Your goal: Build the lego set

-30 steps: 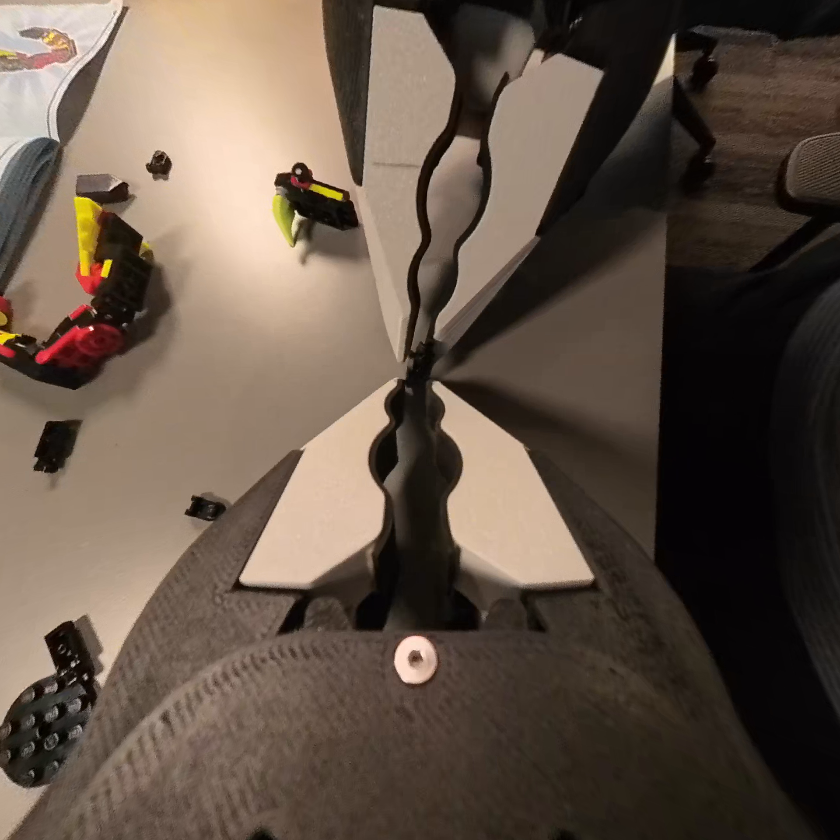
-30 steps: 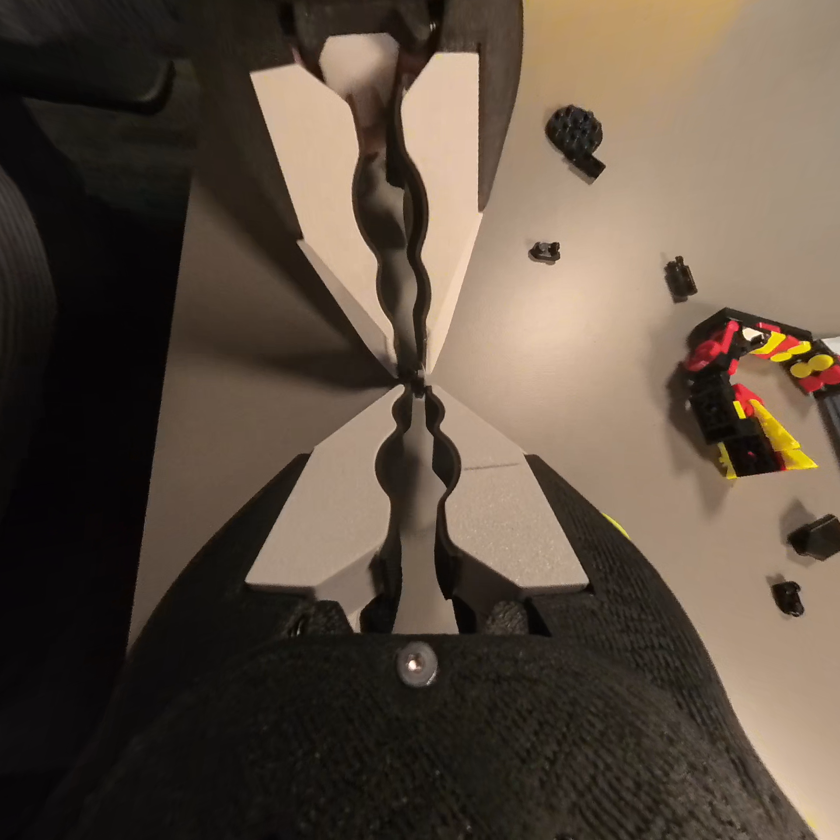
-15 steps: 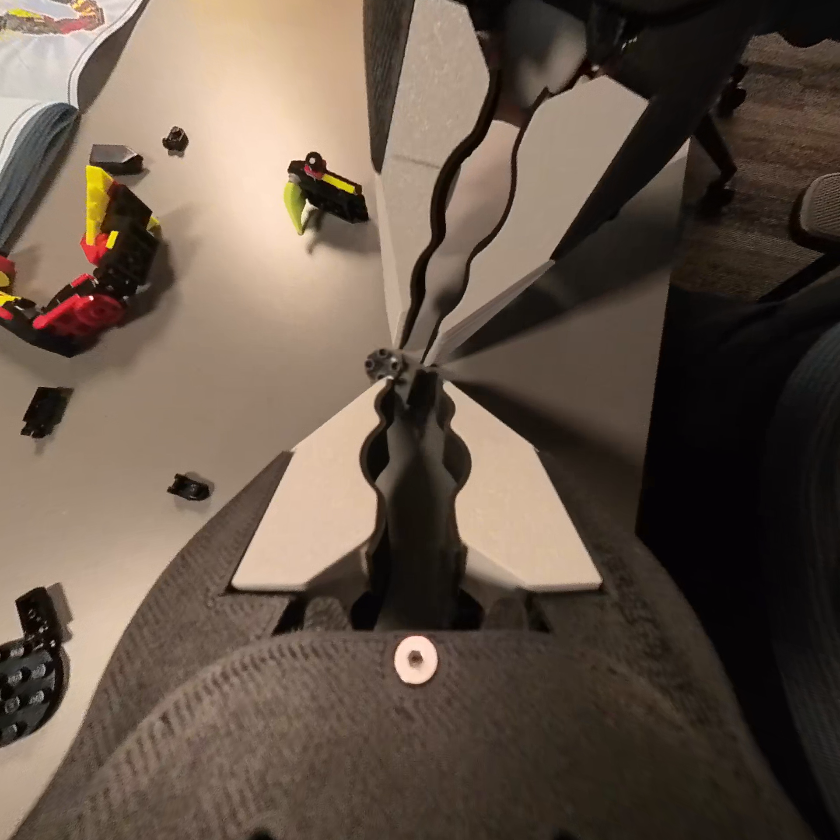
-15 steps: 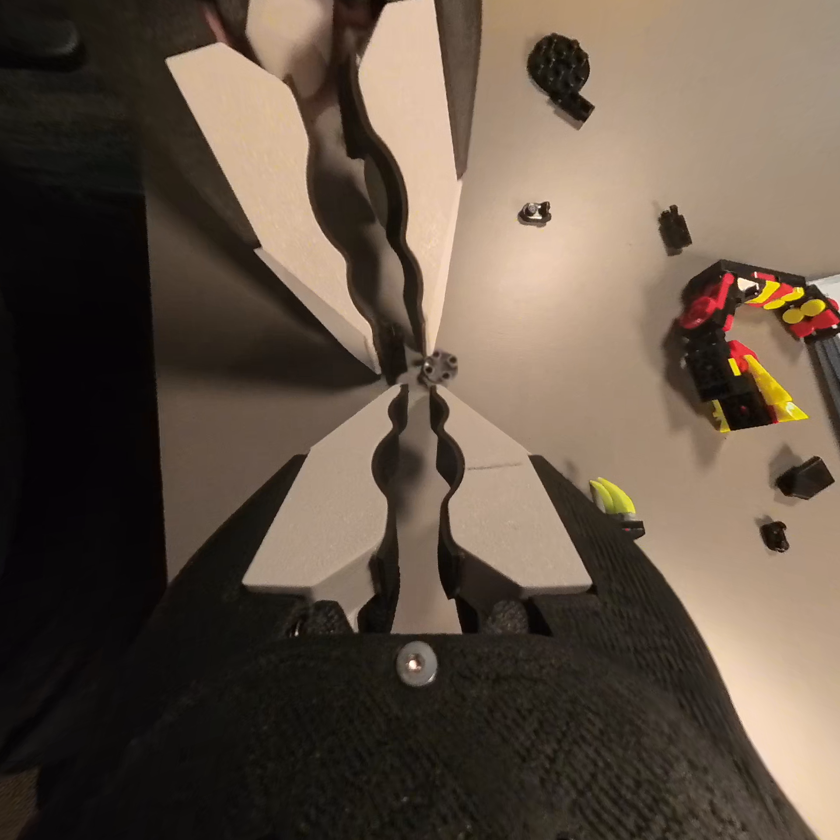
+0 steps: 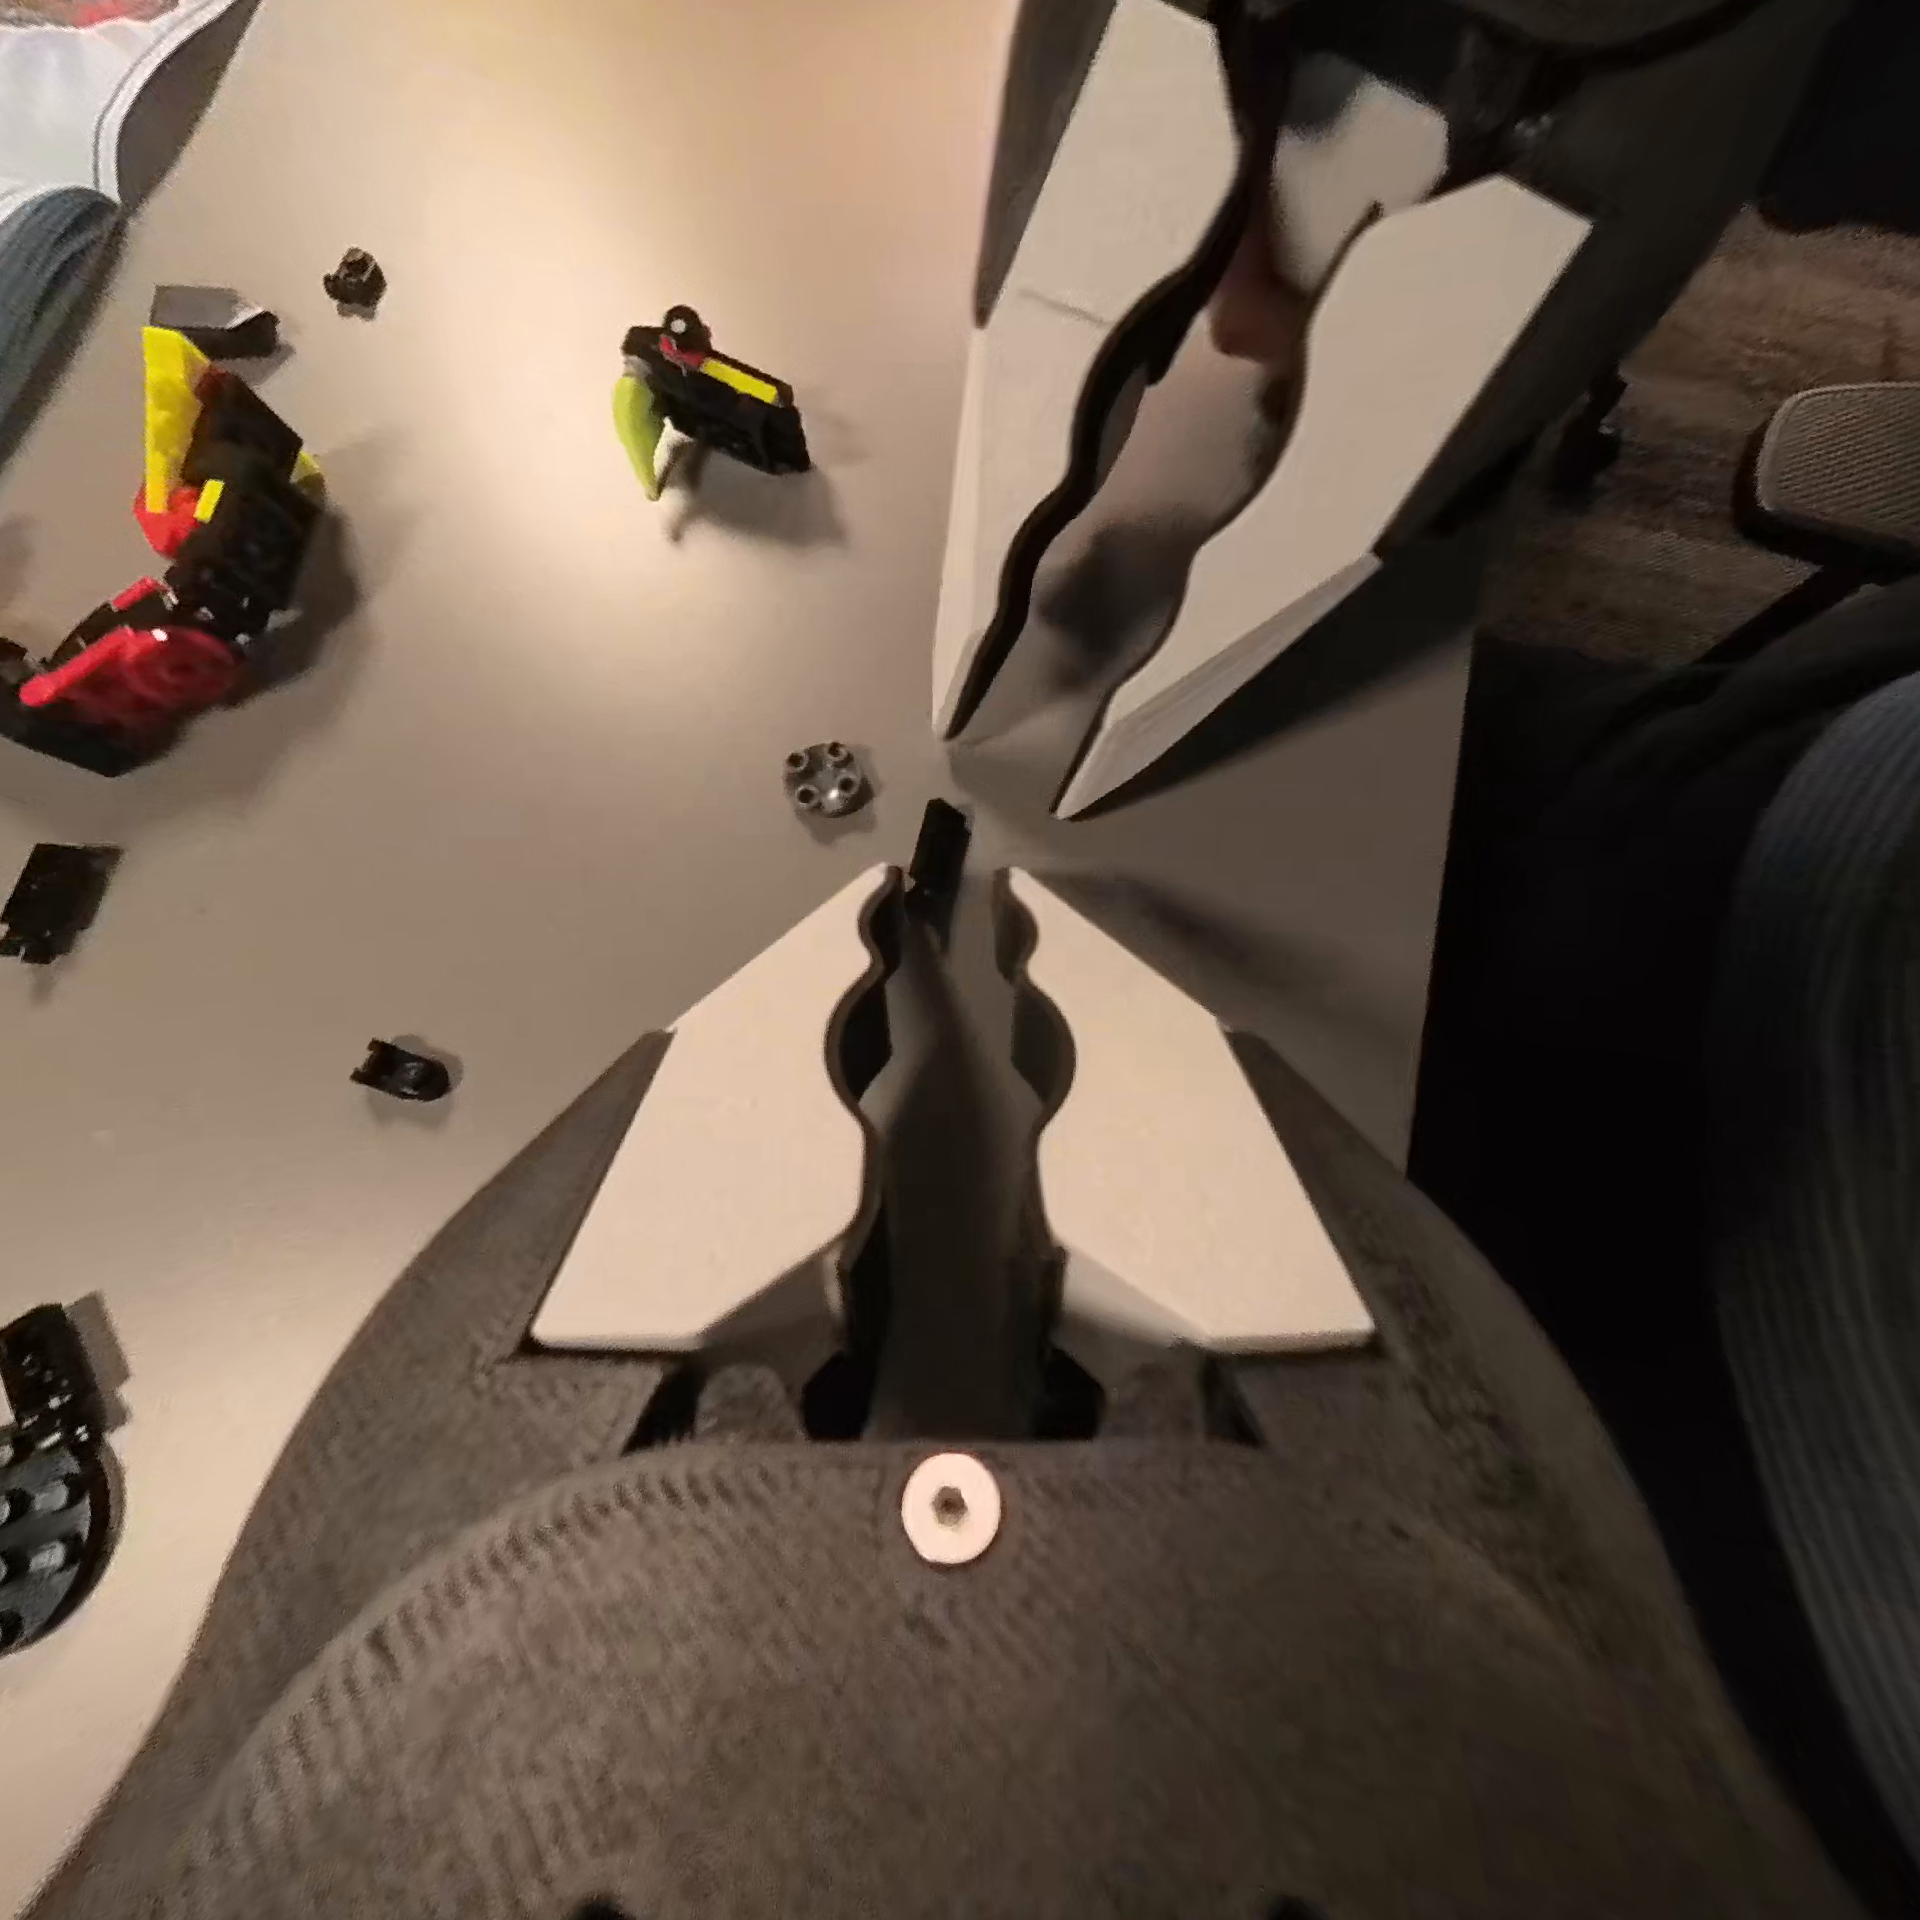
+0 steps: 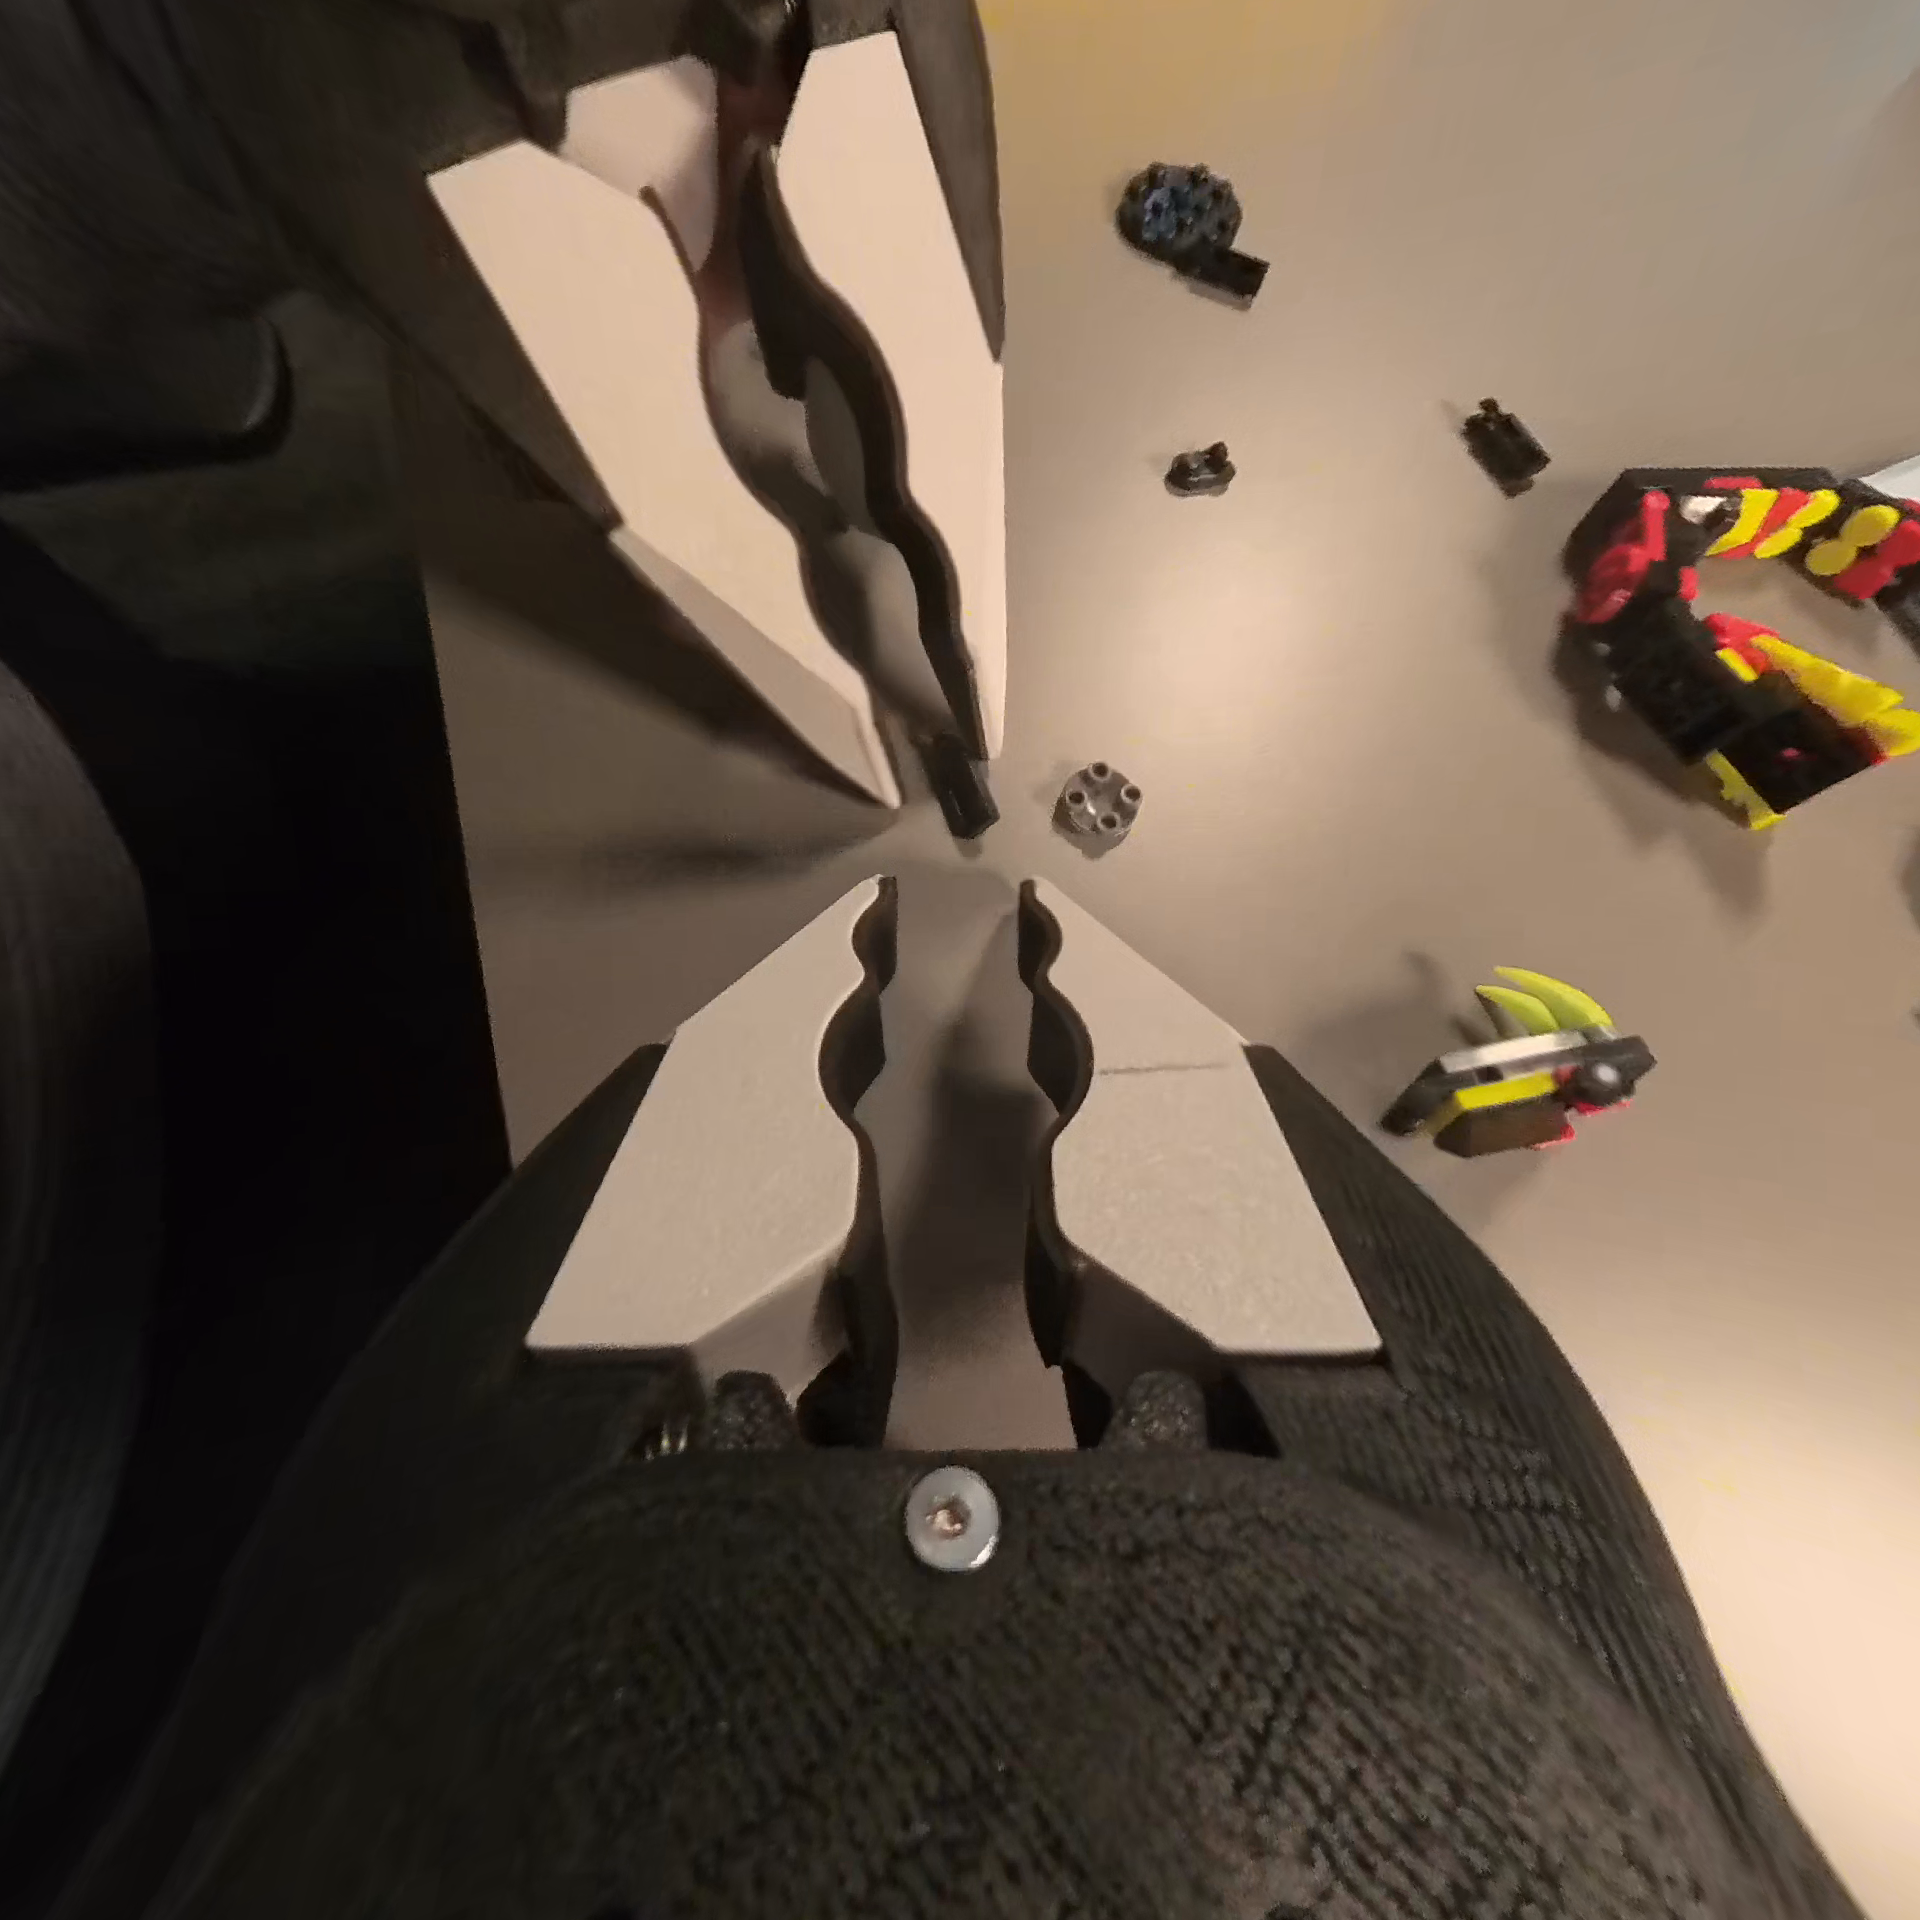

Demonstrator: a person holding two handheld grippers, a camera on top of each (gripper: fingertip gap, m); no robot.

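My left gripper (image 5: 943, 875) is shut on a small black lego piece (image 5: 940, 840) that sticks out past its fingertips, just above the table. It also shows in the right wrist view (image 6: 961, 790). My right gripper (image 6: 954, 883) is open and empty, a little way from the left one's tips; it shows in the left wrist view (image 5: 1010, 771) too. A small grey round studded piece (image 5: 829, 781) lies on the table beside both sets of tips, also in the right wrist view (image 6: 1098, 808). The red, black and yellow build (image 5: 197, 582) lies far left.
A black and yellow sub-build with lime claws (image 5: 717, 405) lies behind the grey piece. Loose black pieces (image 5: 405, 1070) (image 5: 57, 894) and a black round plate (image 6: 1184, 223) are scattered on the table. The table edge (image 5: 1455, 935) is close on the right, with an office chair (image 5: 1829, 468) beyond. Less than 4 cm separates the two grippers' tips.
The two grippers met tip to tip, then drew apart. The right gripper opened. The grey round piece came free and now lies on the table. The left gripper kept the black piece.
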